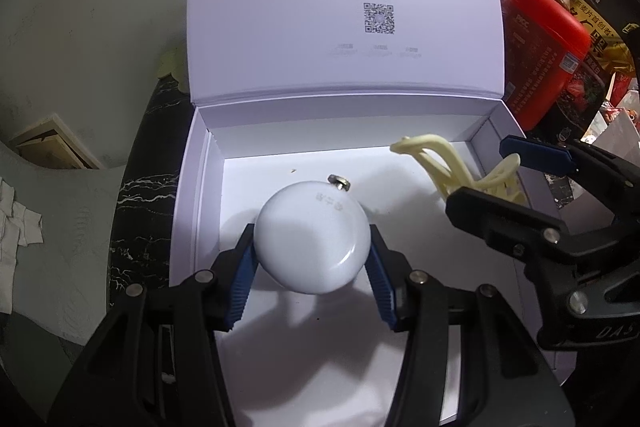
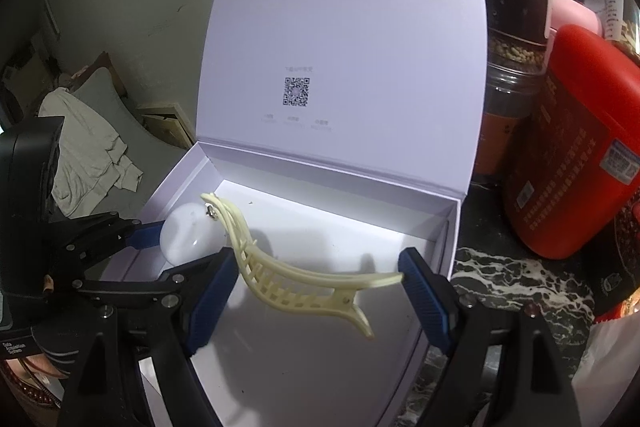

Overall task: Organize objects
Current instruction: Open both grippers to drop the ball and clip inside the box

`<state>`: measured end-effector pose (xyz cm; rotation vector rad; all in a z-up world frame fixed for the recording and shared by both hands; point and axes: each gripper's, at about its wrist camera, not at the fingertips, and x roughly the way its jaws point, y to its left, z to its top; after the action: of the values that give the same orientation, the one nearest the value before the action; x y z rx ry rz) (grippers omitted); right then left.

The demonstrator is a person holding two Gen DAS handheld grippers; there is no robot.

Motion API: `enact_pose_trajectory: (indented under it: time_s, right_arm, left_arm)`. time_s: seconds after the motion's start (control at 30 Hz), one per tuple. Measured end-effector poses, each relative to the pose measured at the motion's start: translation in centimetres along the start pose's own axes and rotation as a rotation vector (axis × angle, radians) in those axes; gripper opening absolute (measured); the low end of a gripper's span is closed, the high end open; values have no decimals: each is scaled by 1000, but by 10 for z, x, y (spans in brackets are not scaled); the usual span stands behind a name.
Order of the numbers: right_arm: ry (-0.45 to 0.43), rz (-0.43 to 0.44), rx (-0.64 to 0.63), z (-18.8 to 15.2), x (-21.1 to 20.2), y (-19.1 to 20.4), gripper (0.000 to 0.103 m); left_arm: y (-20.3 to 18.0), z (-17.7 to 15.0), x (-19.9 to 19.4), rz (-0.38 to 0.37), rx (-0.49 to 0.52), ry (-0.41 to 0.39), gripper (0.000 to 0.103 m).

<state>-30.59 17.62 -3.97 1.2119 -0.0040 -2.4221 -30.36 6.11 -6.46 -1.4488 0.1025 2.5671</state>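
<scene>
White disc clenched by our left gripper, cream clip between our right gripper's spread fingers; both inside the box, unreleased.

Box sitting open on the countertop, lid propped up at the far side. Inside, round disc on the left, between the left gripper pads; hair clip to its right, between the right gripper fingers. Right of the box: red canister, with a jar behind it. Off left, crumpled cloth.
</scene>
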Motion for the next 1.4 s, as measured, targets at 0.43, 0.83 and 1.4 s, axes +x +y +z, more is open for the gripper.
enact_pose_trajectory:
  time_s: [0.43, 0.83, 1.4]
  right_arm:
    - [-20, -39, 1, 1, -5, 2, 83]
    - [-55, -64, 19, 5, -27, 5, 84]
    - [-143, -136, 53, 9, -99, 17, 90]
  left_arm:
    - [-5, -4, -2, 6, -10, -14, 57]
    - [-15, -10, -19, 14, -22, -56, 64]
    - [-9, 0, -101, 103, 13, -165, 71]
